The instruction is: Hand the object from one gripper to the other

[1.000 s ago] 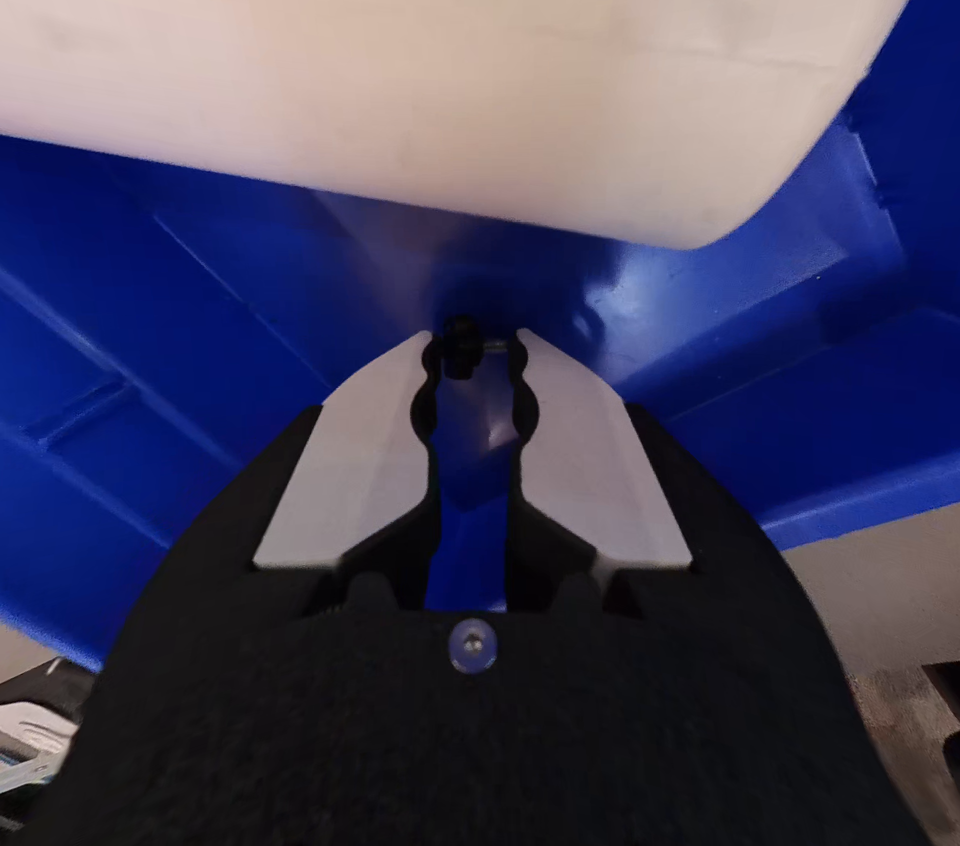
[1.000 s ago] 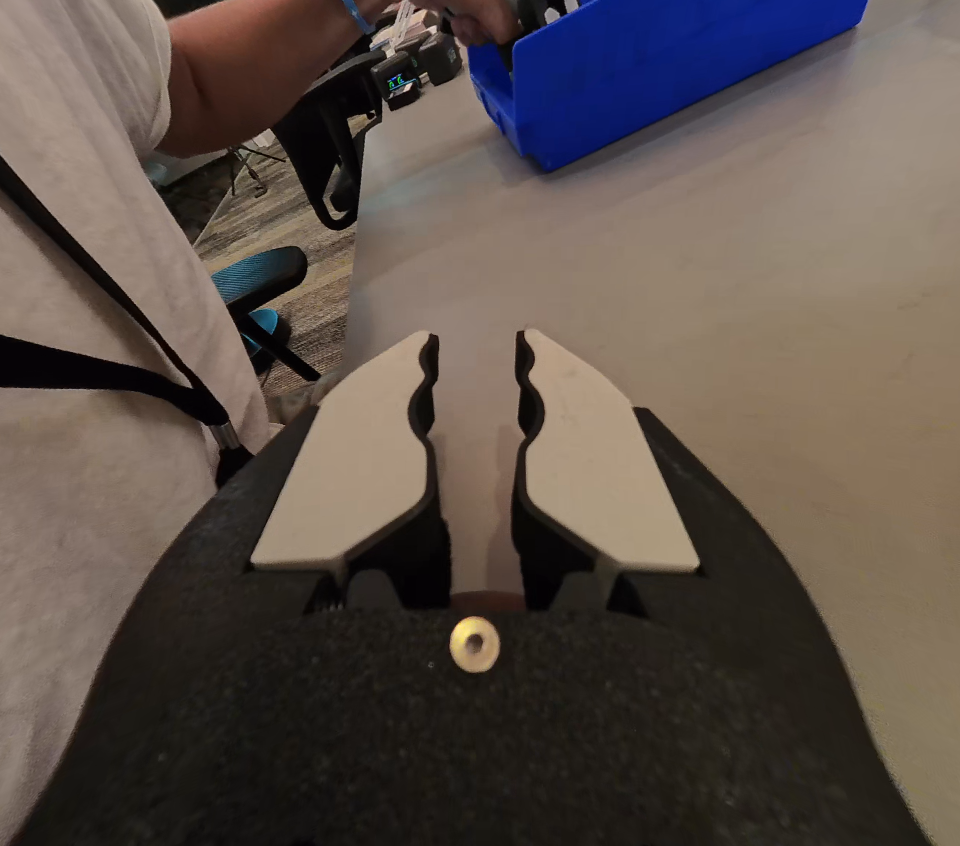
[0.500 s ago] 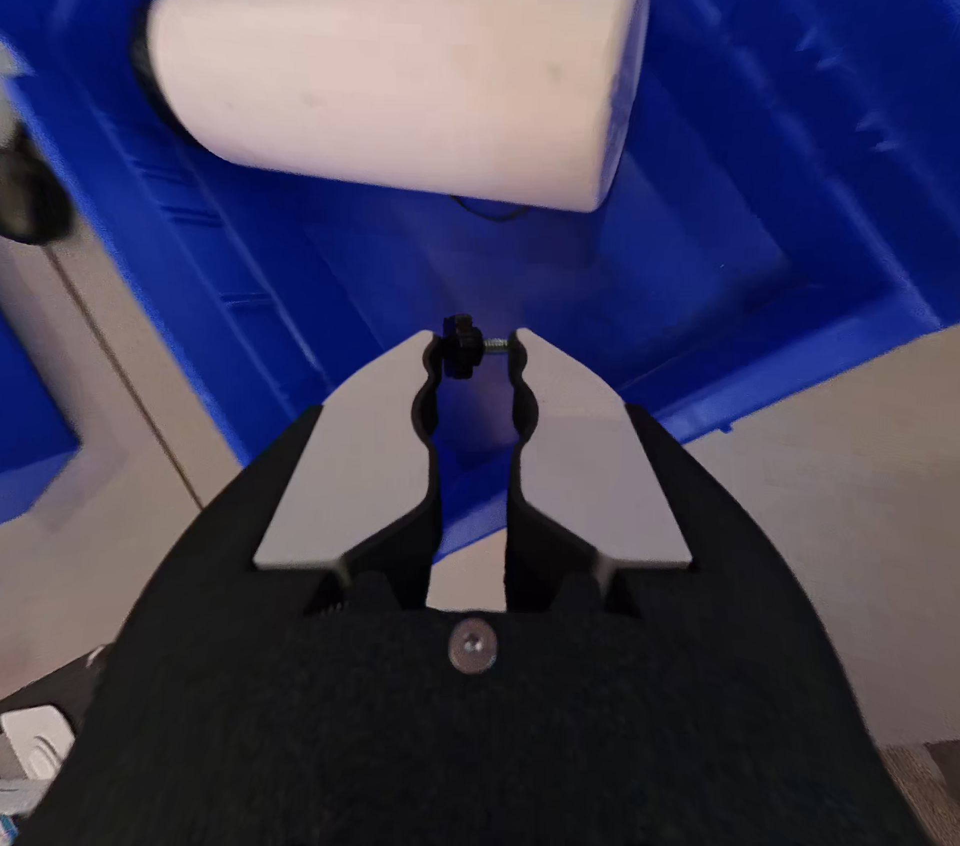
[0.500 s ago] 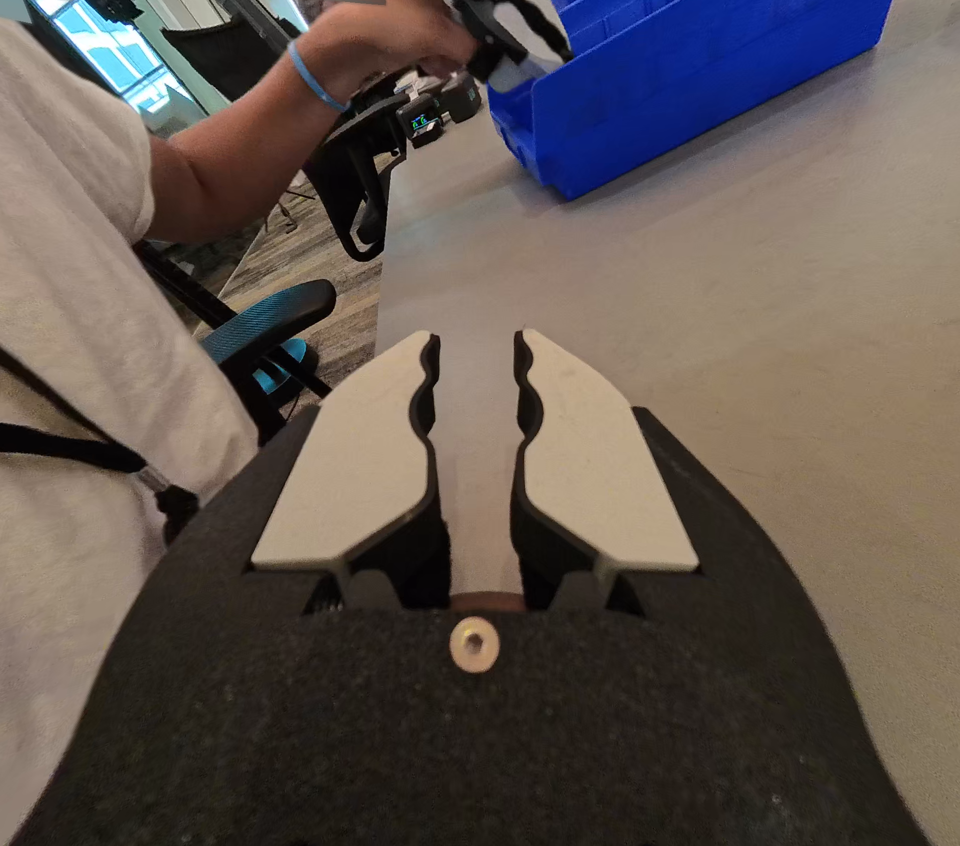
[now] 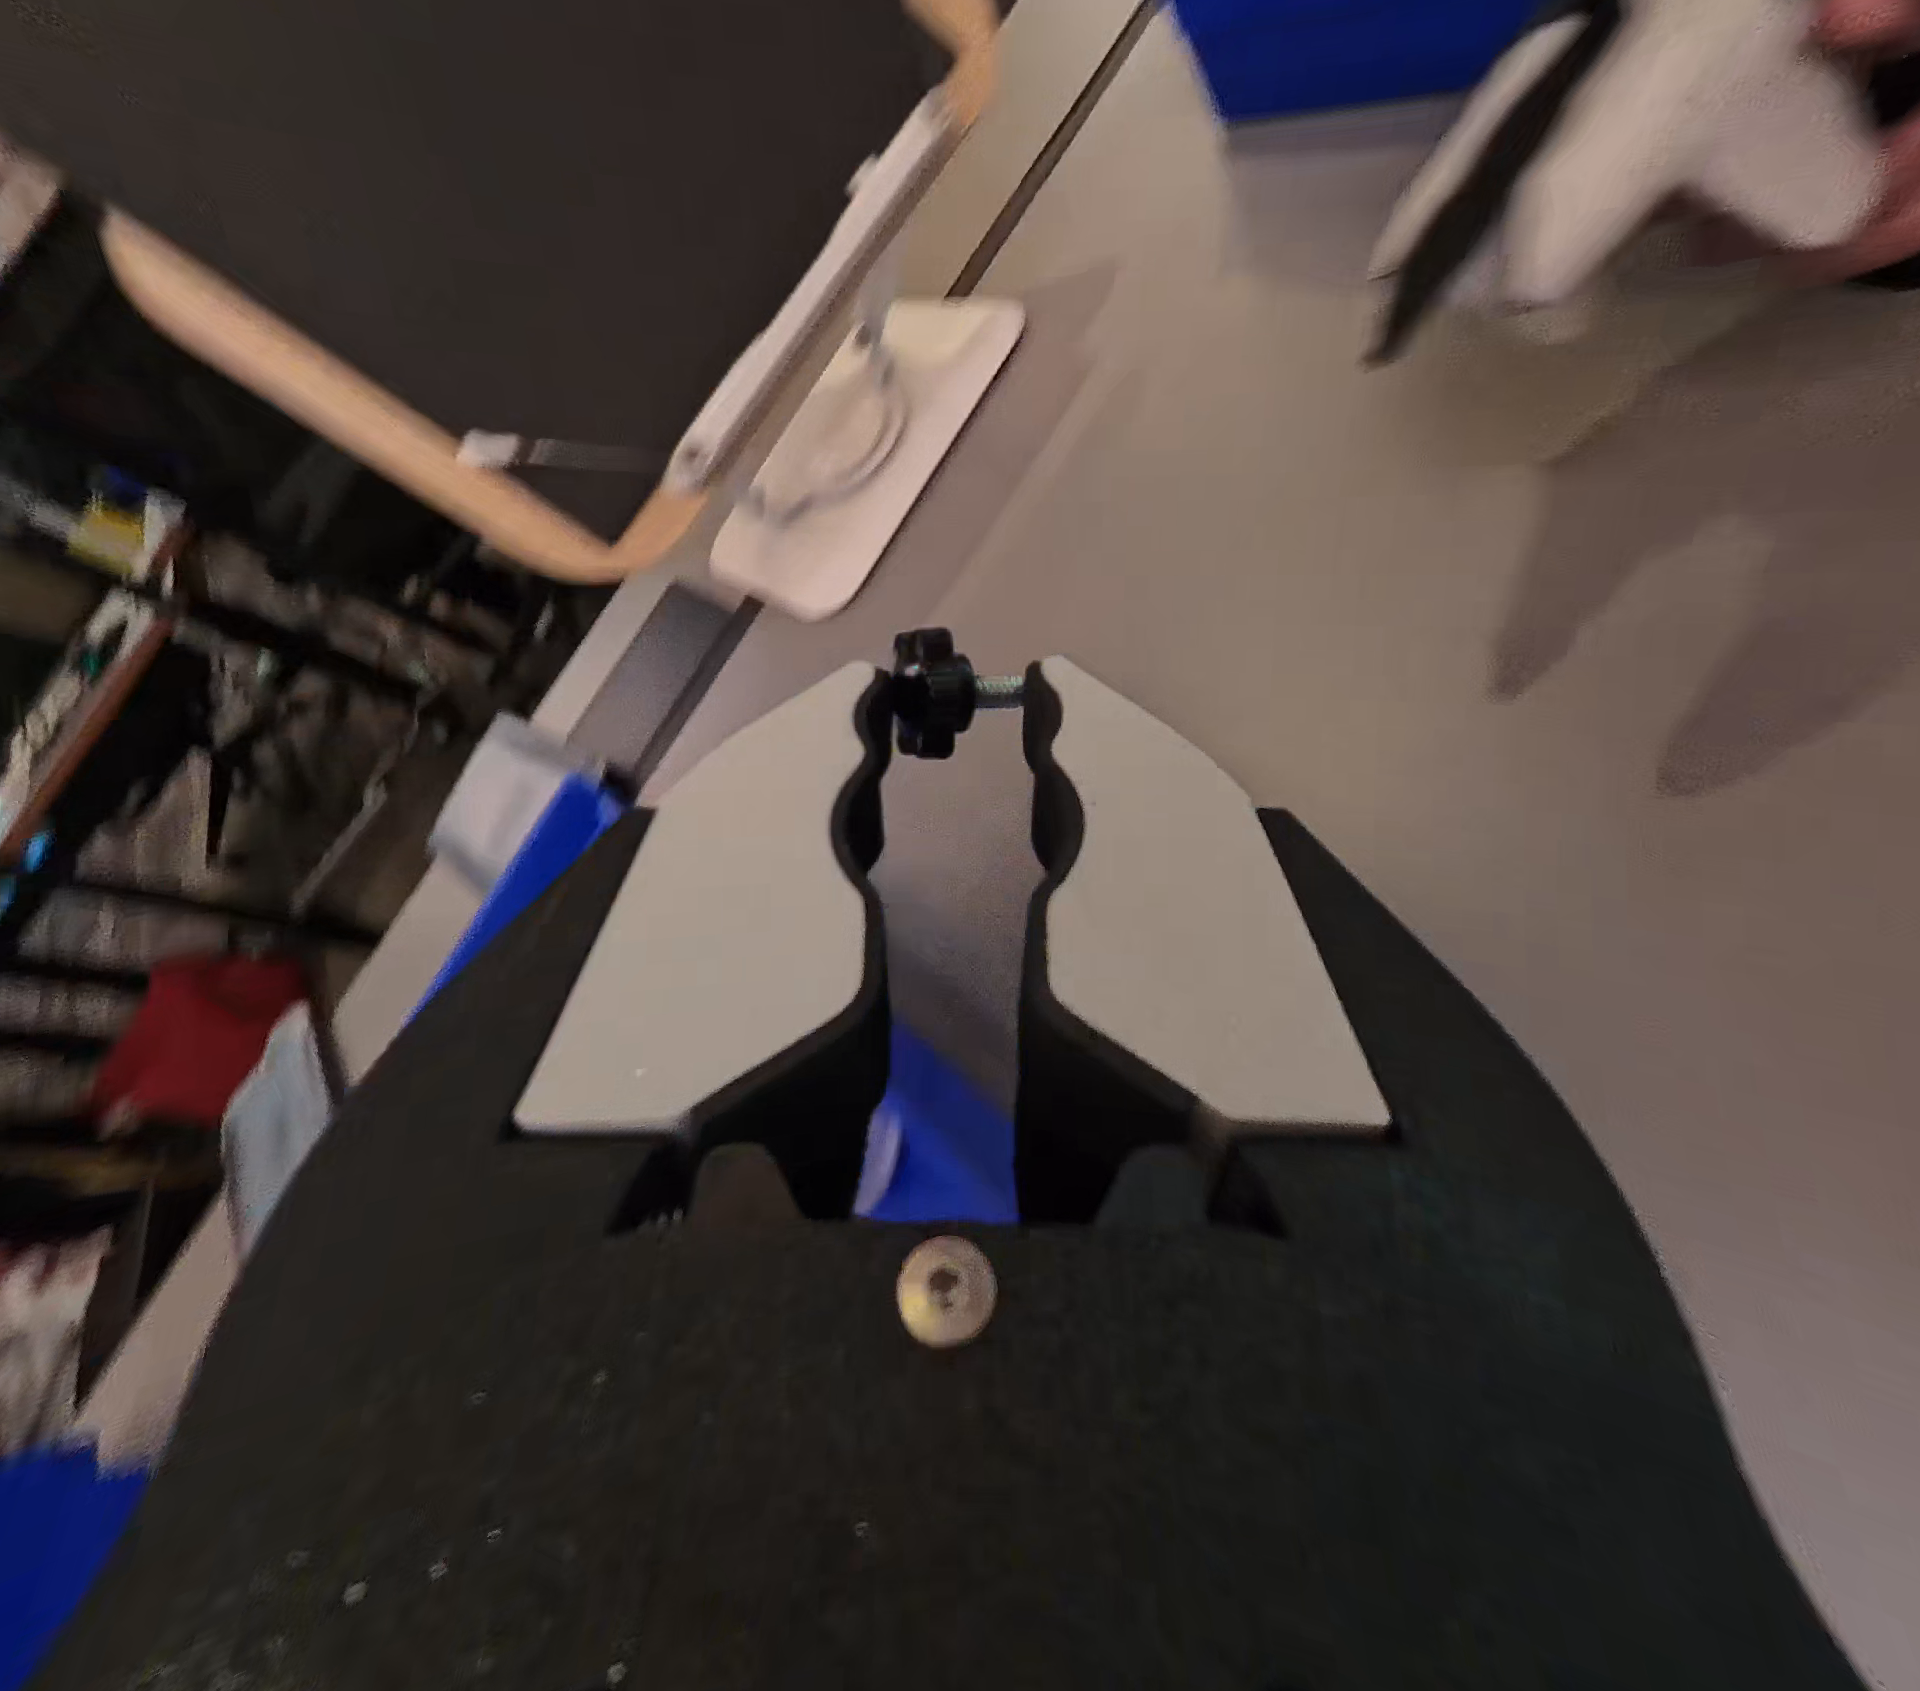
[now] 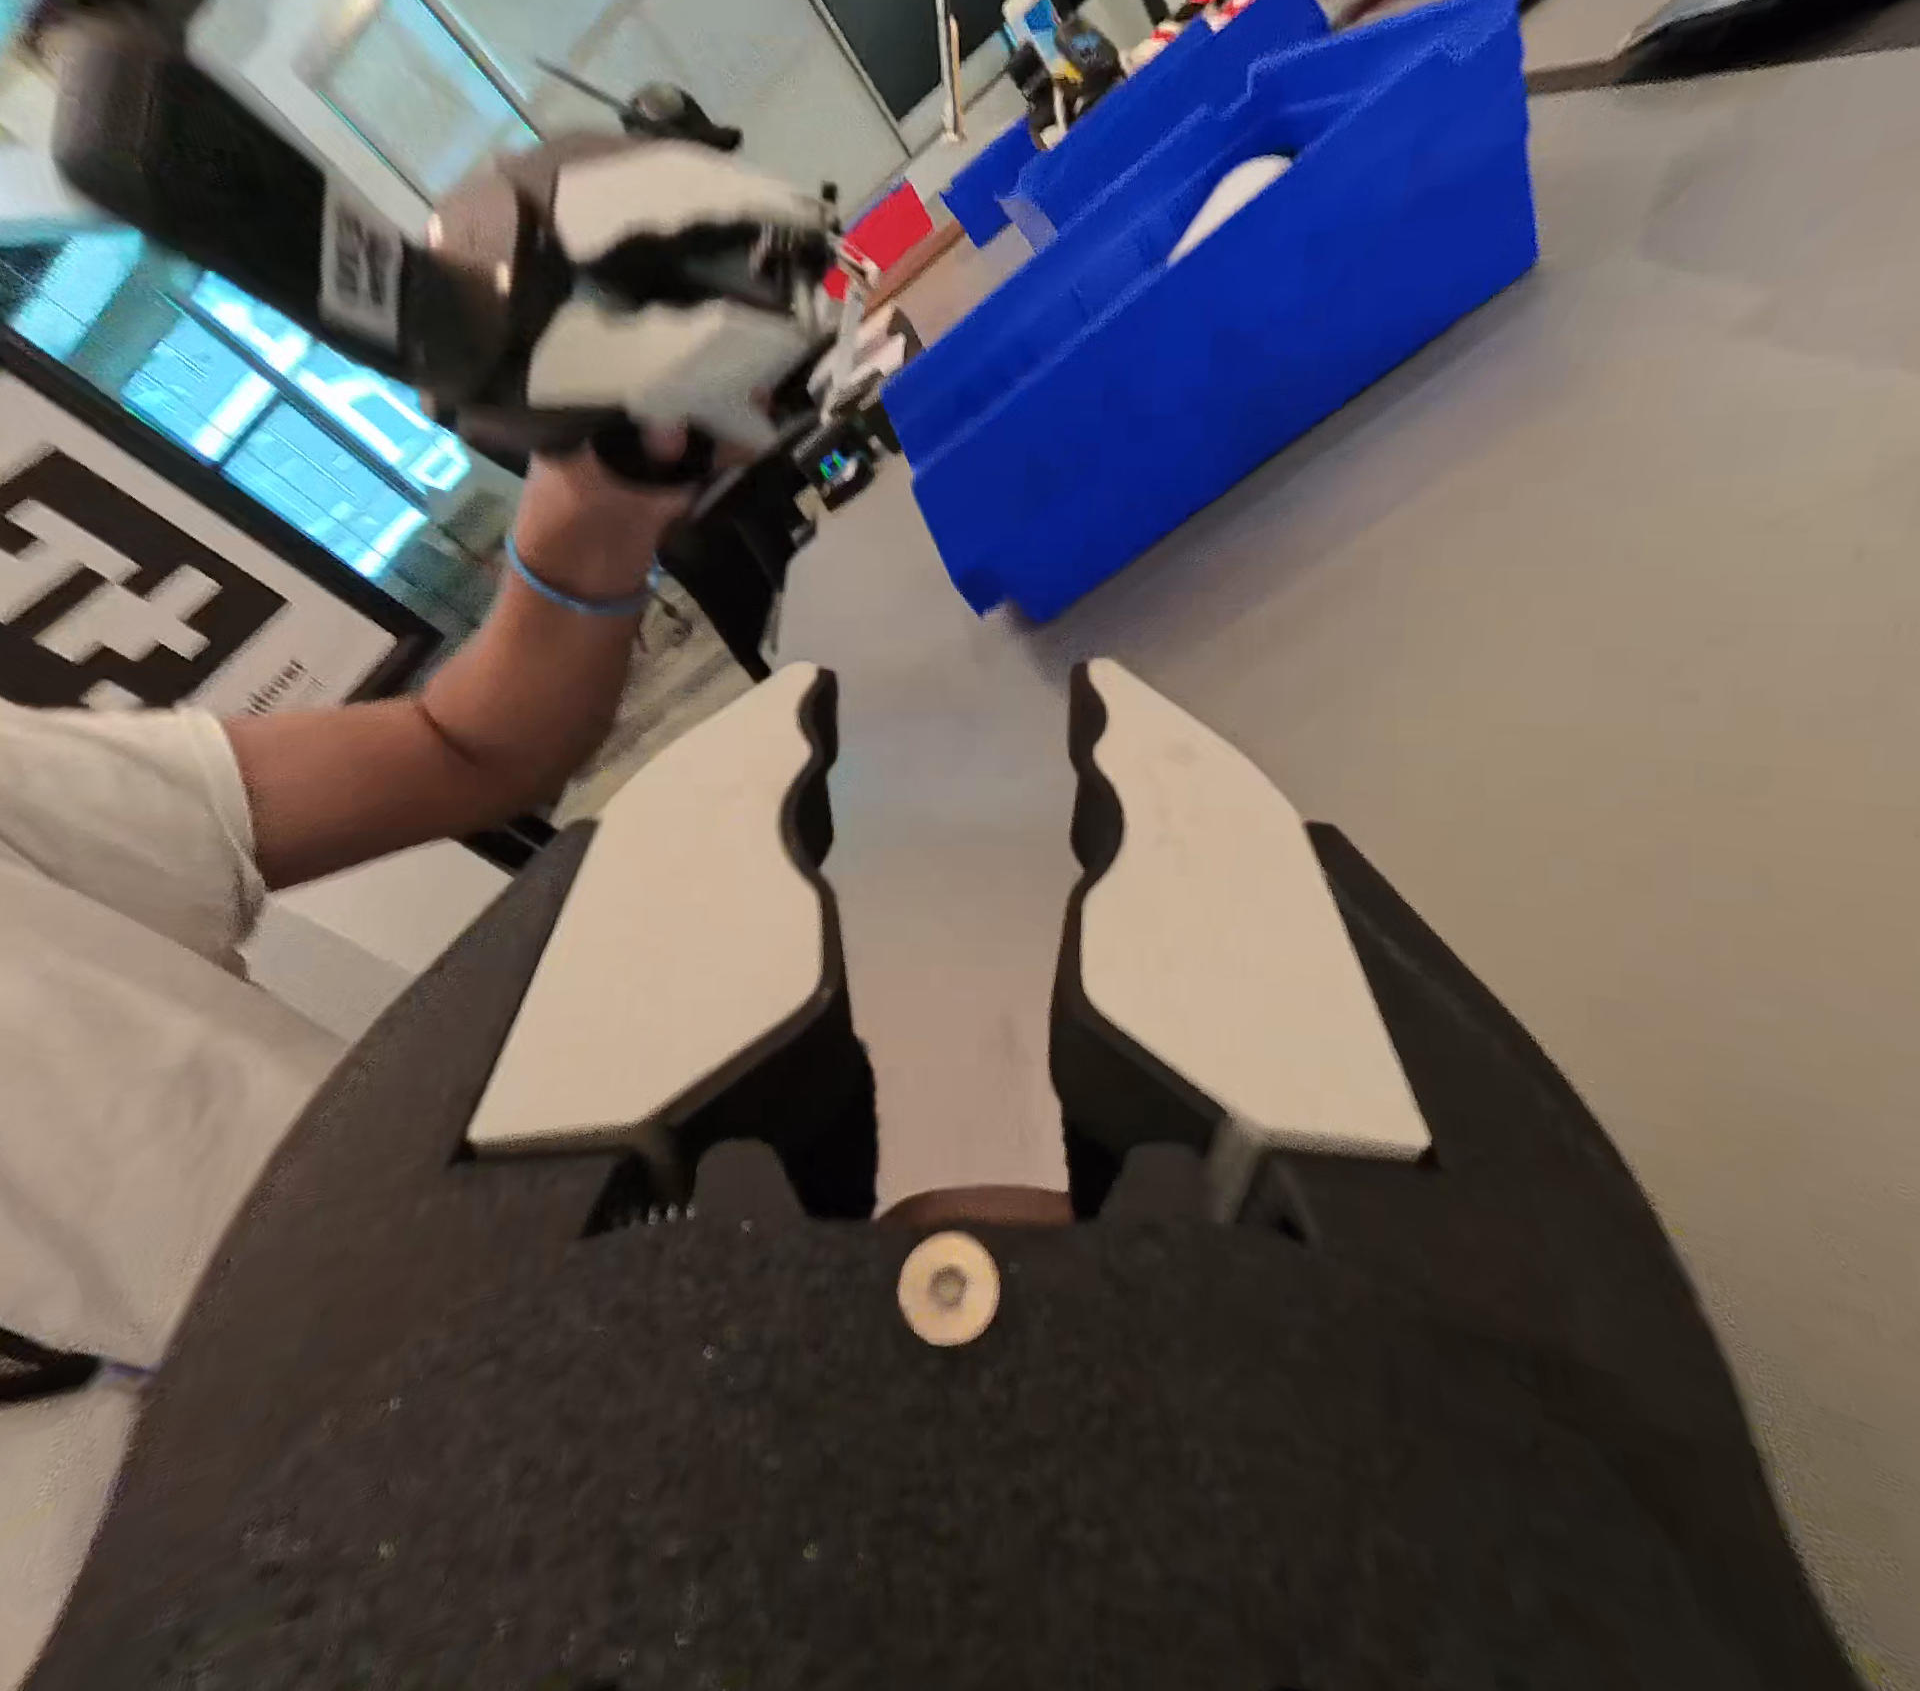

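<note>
1. Lifted out of the blue plastic bin since half a second ago, the left hand-held gripper (image 5: 956, 691) is now pointing across the grey desk (image 5: 1455, 810) toward a dark monitor with a pale wooden-coloured frame (image 5: 416, 83) on a white square base (image 5: 873, 457).
2. Its two grey fingers (image 5: 727, 914) are pinching one small black knob with a short silver threaded screw (image 5: 935, 694) between their tips, the knob lying against the left finger and the screw end reaching to the right one.
3. One right hand-held gripper (image 6: 951, 706) is hovering low over the desk (image 6: 1558, 810), its two grey fingers (image 6: 686, 914) spread apart with nothing between them; the gap is looking wider than it did half a second ago.
4. In the right wrist view, the left hand-held gripper (image 6: 821, 259) is showing blurred, held up in the air by a person's hand (image 6: 623, 457) with one blue wristband (image 6: 571, 592), to the left of the bin and well apart from the right one.
5. One blue plastic bin (image 6: 1247, 353) is sitting on the desk, holding one white rounded object (image 6: 1236, 187), only partly visible over the wall.
6. In the left wrist view, the right hand-held gripper (image 5: 1392, 280) is appearing blurred at upper right, in front of one more blue bin (image 5: 1351, 10) with colourful contents too smeared to identify.
</note>
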`<move>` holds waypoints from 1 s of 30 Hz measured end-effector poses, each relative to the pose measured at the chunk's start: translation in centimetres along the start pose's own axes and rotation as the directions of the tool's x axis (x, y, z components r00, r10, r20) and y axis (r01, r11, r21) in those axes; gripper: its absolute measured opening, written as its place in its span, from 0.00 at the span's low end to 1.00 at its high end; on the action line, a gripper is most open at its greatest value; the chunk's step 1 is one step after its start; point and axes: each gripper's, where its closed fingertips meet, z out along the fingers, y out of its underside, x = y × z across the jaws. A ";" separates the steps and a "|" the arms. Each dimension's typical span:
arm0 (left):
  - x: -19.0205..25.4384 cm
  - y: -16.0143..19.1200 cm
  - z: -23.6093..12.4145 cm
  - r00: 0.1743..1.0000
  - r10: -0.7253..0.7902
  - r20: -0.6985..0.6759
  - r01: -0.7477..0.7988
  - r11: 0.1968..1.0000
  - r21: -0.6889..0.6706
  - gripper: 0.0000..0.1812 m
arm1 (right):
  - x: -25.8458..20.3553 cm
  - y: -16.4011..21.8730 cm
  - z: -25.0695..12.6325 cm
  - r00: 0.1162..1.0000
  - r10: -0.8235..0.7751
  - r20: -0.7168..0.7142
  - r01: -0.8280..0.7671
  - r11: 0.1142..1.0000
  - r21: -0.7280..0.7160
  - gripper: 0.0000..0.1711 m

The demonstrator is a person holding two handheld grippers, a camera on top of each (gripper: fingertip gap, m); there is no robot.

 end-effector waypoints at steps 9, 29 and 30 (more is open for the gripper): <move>11.3 -7.6 4.8 0.956 0.244 -0.164 -0.199 0.948 0.250 0.13 | -4.5 -0.6 -1.3 0.886 0.152 0.438 -0.163 0.987 -0.013 0.30; 15.5 -2.8 5.9 0.827 -0.470 -0.308 0.517 0.852 0.087 0.22 | 4.7 0.4 -4.6 0.873 -0.379 -0.306 0.361 0.925 -0.116 0.13; 15.9 -2.4 5.9 0.775 -0.526 -0.350 0.577 0.815 0.053 0.24 | 4.0 0.2 -4.4 0.787 -0.517 -0.337 0.487 0.855 -0.176 0.13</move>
